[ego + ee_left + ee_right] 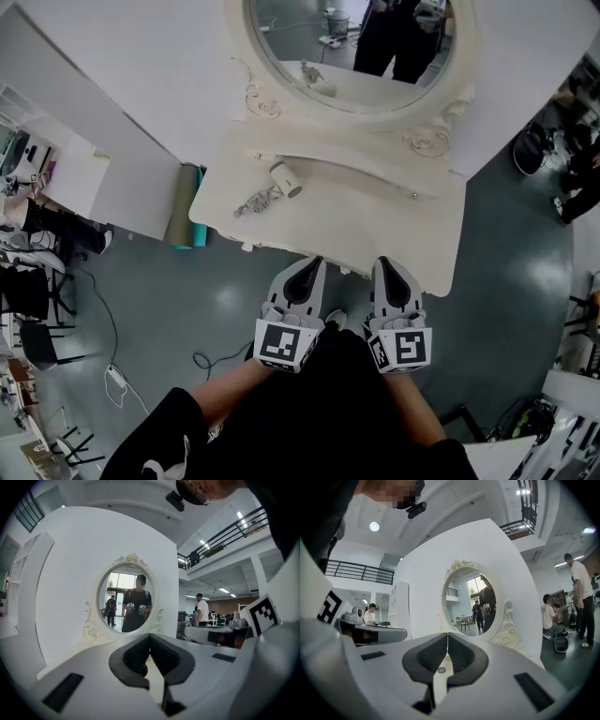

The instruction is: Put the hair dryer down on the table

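Note:
A white hair dryer (pixel 284 178) lies on its side on the left part of the white vanity table (pixel 375 220), its cord (pixel 253 201) bunched beside it. Both grippers hover side by side at the table's near edge, well short of the dryer. My left gripper (pixel 310 263) is shut with nothing between its jaws, and its own view (pixel 150 637) shows the dark pads meeting. My right gripper (pixel 386 265) is likewise shut and empty (pixel 447 635). Neither gripper view shows the dryer.
An oval mirror (pixel 366 56) in an ornate white frame stands at the table's back and reflects me. A teal roll (pixel 186 220) leans at the table's left end. White partitions flank it. A black chair (pixel 37 314) and a floor cable (pixel 117 375) sit left. People (pixel 581 602) stand far right.

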Tool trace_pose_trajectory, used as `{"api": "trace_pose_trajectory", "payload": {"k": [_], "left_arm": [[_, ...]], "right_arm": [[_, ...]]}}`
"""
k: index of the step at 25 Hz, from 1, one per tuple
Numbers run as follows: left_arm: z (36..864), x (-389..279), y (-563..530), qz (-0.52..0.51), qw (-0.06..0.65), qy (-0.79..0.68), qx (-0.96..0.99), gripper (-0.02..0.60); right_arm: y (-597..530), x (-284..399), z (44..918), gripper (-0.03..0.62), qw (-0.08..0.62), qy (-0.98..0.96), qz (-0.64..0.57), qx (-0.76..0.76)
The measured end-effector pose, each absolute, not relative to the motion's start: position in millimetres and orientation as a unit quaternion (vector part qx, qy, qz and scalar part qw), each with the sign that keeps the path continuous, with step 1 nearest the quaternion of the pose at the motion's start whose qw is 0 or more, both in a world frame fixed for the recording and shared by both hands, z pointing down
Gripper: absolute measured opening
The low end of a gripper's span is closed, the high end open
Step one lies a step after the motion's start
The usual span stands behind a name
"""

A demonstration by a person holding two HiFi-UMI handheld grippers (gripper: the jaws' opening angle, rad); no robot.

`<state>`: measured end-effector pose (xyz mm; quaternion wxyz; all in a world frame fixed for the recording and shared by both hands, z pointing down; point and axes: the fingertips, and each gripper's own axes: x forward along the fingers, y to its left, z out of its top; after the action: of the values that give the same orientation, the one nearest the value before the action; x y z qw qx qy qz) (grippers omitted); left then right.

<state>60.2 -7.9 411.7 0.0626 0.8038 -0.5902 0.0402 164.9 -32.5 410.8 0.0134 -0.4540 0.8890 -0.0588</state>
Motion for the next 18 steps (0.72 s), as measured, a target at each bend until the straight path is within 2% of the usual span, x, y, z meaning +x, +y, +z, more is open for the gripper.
{"api": "trace_pose_trajectory", "payload": {"k": [18], "left_arm": [[416.8,42.9,3.1,0.032,0.07,-0.606,0.791,0.014]], "right_arm": [[-20.5,138.4,407.3,0.018,-0.017,0.901,-0.023,-0.434]]}}
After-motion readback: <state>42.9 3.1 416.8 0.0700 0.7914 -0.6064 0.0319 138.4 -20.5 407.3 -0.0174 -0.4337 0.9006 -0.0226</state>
